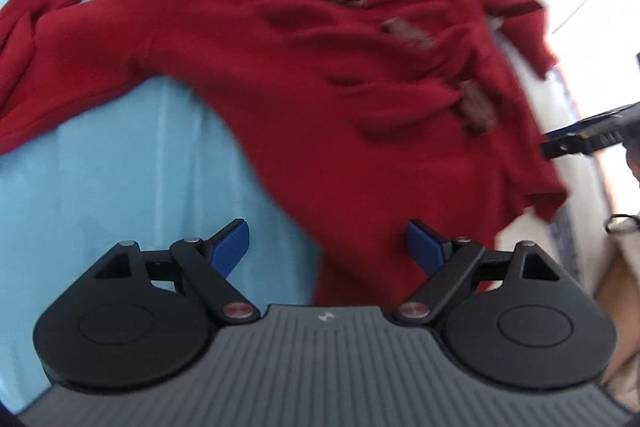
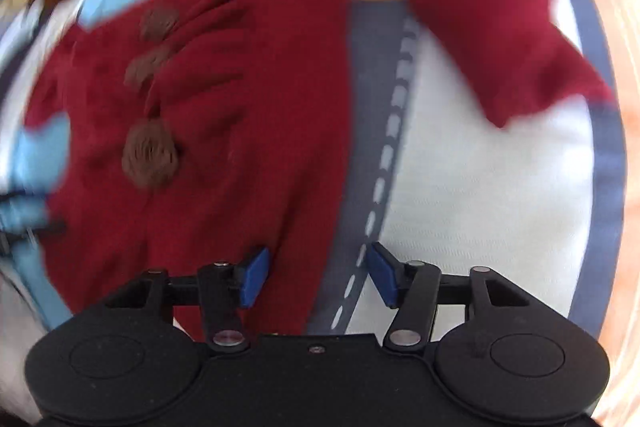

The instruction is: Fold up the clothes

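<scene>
A dark red garment with several brown knit patches lies spread and rumpled on the surface, one sleeve stretched to the left. My left gripper is open and empty, hovering over the garment's near edge. The right wrist view shows the same garment, its brown patches and a sleeve thrown out to the right. My right gripper is open and empty above the garment's right edge. Both views are motion-blurred.
A light blue sheet covers the left part of the surface. A white cloth with a grey road-print stripe covers the right part. The other gripper's black tip shows at the right edge. Clutter stands beyond the far edge.
</scene>
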Action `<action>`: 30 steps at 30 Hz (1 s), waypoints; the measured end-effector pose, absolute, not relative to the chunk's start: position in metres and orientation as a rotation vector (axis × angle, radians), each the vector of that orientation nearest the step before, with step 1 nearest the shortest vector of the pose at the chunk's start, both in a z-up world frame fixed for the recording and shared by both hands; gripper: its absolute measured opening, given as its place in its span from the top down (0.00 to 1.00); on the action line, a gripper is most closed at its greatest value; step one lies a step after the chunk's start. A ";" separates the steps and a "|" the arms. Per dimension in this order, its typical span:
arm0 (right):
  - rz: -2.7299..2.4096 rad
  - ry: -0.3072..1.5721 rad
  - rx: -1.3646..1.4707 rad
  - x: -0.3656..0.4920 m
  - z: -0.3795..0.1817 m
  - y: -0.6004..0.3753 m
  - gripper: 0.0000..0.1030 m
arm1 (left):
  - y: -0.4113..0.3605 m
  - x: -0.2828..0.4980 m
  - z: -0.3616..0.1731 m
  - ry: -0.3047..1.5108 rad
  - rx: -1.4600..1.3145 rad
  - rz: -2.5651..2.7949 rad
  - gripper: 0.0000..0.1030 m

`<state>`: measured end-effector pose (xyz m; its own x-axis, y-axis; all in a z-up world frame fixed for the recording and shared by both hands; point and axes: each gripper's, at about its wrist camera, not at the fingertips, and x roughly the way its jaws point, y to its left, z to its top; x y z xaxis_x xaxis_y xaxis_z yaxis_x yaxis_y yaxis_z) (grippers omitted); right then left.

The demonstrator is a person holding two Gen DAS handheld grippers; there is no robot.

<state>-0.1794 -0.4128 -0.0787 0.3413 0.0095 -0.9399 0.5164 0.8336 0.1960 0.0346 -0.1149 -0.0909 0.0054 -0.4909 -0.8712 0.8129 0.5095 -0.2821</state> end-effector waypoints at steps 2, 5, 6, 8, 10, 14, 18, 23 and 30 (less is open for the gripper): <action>-0.298 1.159 0.431 -0.176 -0.072 -0.397 0.86 | -0.110 0.044 -0.094 1.175 0.302 -1.048 0.17; -0.324 1.123 0.303 -0.178 -0.054 -0.378 0.92 | -0.101 0.052 -0.093 1.189 0.227 -1.060 0.17; -0.354 1.114 0.232 -0.180 -0.046 -0.371 0.92 | -0.099 0.053 -0.093 1.190 0.211 -1.066 0.18; -0.462 1.127 0.037 -0.191 -0.028 -0.362 0.93 | -0.097 0.051 -0.093 1.183 0.200 -1.085 0.18; -0.583 1.191 -0.181 -0.203 -0.021 -0.358 0.93 | -0.100 0.050 -0.094 1.199 0.162 -1.109 0.17; -0.504 1.221 0.053 -0.223 -0.031 -0.384 0.93 | -0.108 0.048 -0.095 1.198 0.159 -1.116 0.17; -0.521 1.223 0.161 -0.220 -0.037 -0.398 0.92 | -0.116 0.037 -0.095 1.181 0.216 -1.111 0.17; -0.515 1.152 0.153 -0.220 -0.027 -0.390 0.95 | -0.125 0.024 -0.095 1.160 0.287 -1.104 0.11; -0.497 1.004 0.153 -0.222 -0.011 -0.386 1.00 | -0.130 0.012 -0.090 1.142 0.314 -1.075 0.92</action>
